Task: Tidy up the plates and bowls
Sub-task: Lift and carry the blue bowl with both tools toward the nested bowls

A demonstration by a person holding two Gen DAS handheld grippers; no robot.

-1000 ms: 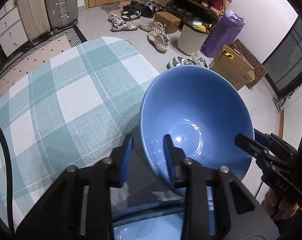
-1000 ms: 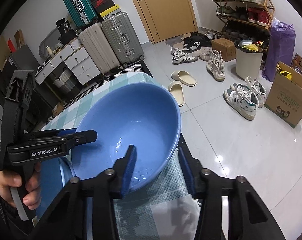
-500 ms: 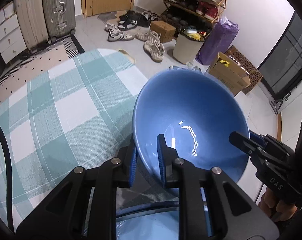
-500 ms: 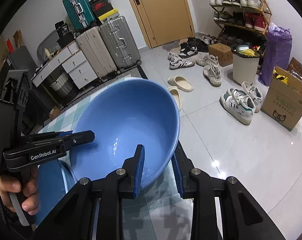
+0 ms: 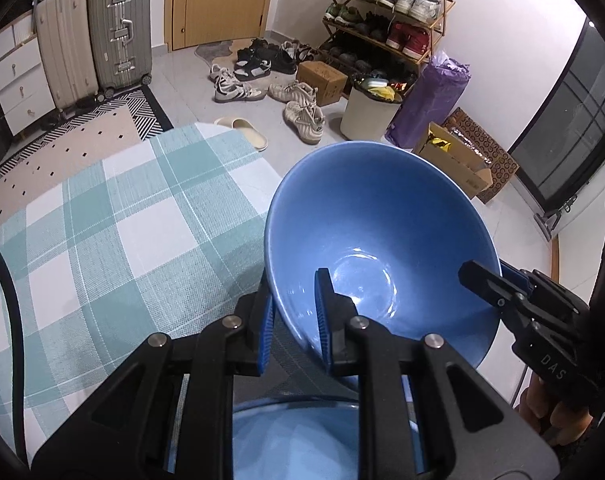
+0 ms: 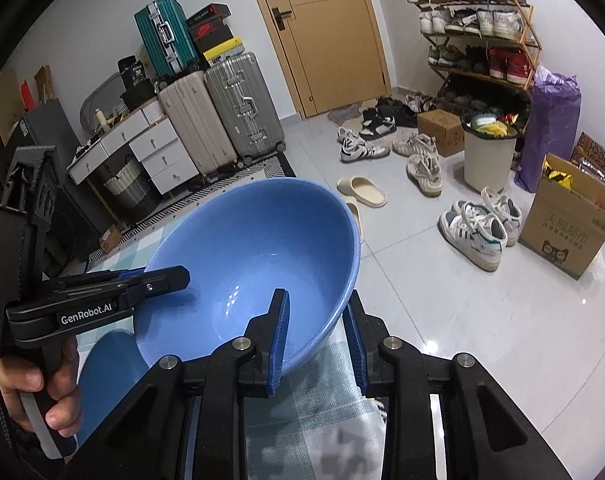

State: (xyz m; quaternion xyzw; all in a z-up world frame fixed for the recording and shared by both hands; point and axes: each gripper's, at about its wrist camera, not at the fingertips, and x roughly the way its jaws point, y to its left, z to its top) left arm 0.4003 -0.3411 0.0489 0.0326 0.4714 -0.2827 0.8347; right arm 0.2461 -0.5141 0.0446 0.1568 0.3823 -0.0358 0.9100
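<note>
Blue bowl [image 5: 382, 240] held by two claws above the checked tabletop [image 5: 122, 240].
Left claw [image 5: 292, 316] and right claw [image 6: 318, 340] each clenched on opposite rims; second blue dish [image 5: 302, 440] below.

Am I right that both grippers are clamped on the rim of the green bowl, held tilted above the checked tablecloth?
Not quite: the bowl is blue, as both wrist views show. The rest holds: the left gripper and right gripper clamp its rim, tilted above the checked tablecloth.

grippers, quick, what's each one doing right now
Left tongs: shut on the blue bowl rim.
Right tongs: shut on the blue bowl's opposite rim.
</note>
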